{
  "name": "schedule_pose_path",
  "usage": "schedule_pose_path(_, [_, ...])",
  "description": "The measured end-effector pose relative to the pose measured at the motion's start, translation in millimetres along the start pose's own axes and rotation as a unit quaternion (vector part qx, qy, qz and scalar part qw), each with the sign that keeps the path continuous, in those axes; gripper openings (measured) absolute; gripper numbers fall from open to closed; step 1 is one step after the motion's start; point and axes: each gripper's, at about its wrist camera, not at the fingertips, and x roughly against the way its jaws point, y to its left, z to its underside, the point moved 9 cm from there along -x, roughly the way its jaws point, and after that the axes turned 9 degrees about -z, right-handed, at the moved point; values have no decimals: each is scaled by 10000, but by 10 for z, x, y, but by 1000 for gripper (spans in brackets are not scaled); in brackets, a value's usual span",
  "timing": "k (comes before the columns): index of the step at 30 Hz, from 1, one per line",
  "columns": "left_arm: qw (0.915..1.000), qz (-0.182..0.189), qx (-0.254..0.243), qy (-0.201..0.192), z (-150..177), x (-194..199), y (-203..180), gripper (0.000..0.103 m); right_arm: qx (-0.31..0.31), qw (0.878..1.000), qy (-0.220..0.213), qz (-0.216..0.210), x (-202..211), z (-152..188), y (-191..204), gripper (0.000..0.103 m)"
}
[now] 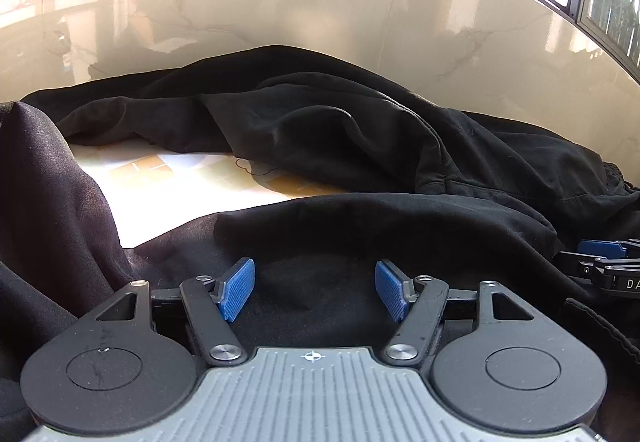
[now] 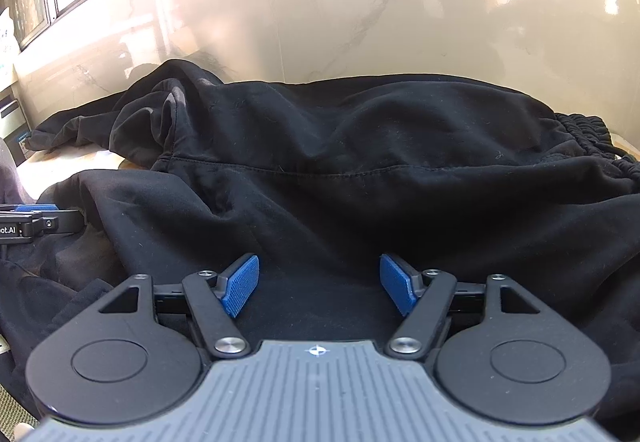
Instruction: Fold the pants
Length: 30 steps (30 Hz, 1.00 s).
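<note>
Black pants sprawl over the pale patterned bench; glossy marble wall at twelve o'clock. Both grippers' jaws spread, empty.

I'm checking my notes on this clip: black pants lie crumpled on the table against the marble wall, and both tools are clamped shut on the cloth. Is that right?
Not quite. The black pants do lie crumpled against the marble wall, but both tools are open: the left tool and the right tool show blue pads spread apart over the cloth in their own wrist views.
</note>
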Motion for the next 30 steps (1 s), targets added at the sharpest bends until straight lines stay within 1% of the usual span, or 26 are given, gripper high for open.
schedule_pose_path(2, [10000,-14,-6,4,8,-1,-8,70,2,10000,65,-32,57,6,-11,70])
schedule_pose_path(4, [10000,-2,-18,11,12,1,-22,72,4,9999,133,58,119,4,-53,70])
schedule_pose_path(6, [10000,-14,-7,17,15,-1,-29,73,-10,9995,309,88,154,12,-95,70])
schedule_pose_path(7, [10000,-18,0,23,15,-3,-34,74,-100,9991,417,67,175,8,-118,70])
schedule_pose_path(9, [10000,-30,-6,49,23,-9,-50,76,-384,9979,496,-186,259,-74,-146,70])
schedule_pose_path(10, [10000,-42,-30,56,30,-8,-63,77,-450,9977,404,-300,344,-201,-169,70])
schedule_pose_path(11, [9999,-64,-69,65,35,-8,-77,77,-400,9984,276,-290,407,-323,-186,70])
schedule_pose_path(12, [9999,-77,-80,72,39,-12,-88,77,-259,9995,92,-148,477,-494,-219,70])
schedule_pose_path(13, [9999,-83,-70,77,42,-18,-97,77,-83,9999,-51,85,506,-645,-252,71])
schedule_pose_path(14, [9999,-91,-61,84,44,-25,-104,77,59,9996,-134,235,500,-755,-269,71])
schedule_pose_path(15, [9999,-107,-57,87,47,-31,-113,77,165,9993,-196,287,464,-856,-279,72])
schedule_pose_path(16, [9999,-120,-49,87,50,-35,-121,77,162,9992,-263,236,373,-962,-304,72])
schedule_pose_path(18, [9999,-122,-13,86,60,-38,-142,77,116,9993,-277,228,145,-1050,-356,71])
schedule_pose_path(19, [9999,-113,5,91,70,-36,-160,77,91,9994,-221,260,20,-1056,-374,70])
schedule_pose_path(21, [9998,-141,35,95,85,-26,-189,77,-12,9993,32,376,-257,-1006,-421,66])
schedule_pose_path(23, [9997,-217,0,100,111,-7,-239,77,-49,9984,189,528,-440,-938,-490,66])
schedule_pose_path(24, [9996,-259,-25,102,122,0,-260,77,-128,9981,286,537,-502,-896,-529,66])
schedule_pose_path(26, [9993,-348,-106,116,144,11,-322,77,-413,9967,508,486,-574,-764,-623,66])
schedule_pose_path(30, [9988,-451,-174,125,176,37,-403,77,-438,9972,482,354,-480,-603,-740,63])
